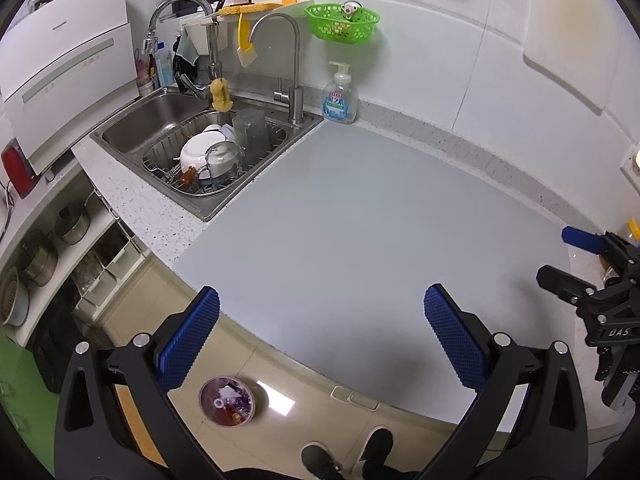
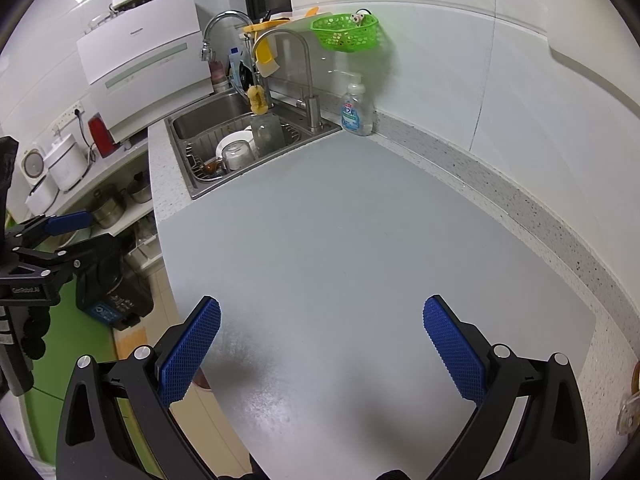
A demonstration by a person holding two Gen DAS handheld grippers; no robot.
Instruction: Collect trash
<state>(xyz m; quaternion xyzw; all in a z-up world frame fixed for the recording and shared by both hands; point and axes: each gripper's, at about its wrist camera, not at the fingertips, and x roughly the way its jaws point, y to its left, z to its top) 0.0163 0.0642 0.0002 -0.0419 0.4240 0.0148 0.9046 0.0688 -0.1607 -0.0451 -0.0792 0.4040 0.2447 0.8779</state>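
White-tiled kitchen wall (image 2: 460, 60), grey countertop (image 2: 340, 220)

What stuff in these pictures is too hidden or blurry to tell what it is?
- Trash bin on the floor, left wrist view: its contents are too small and jumbled to name.
- Soap bottle label: print too small to read in either view.
- Dishes in the sink rack: stacked, so they hide each other.
- Object at the right edge, right wrist view: cut off by the frame.
- Shoes, left wrist view: the person above them is out of frame.

Bright, sharp; perhaps overhead-lit; edges warped.
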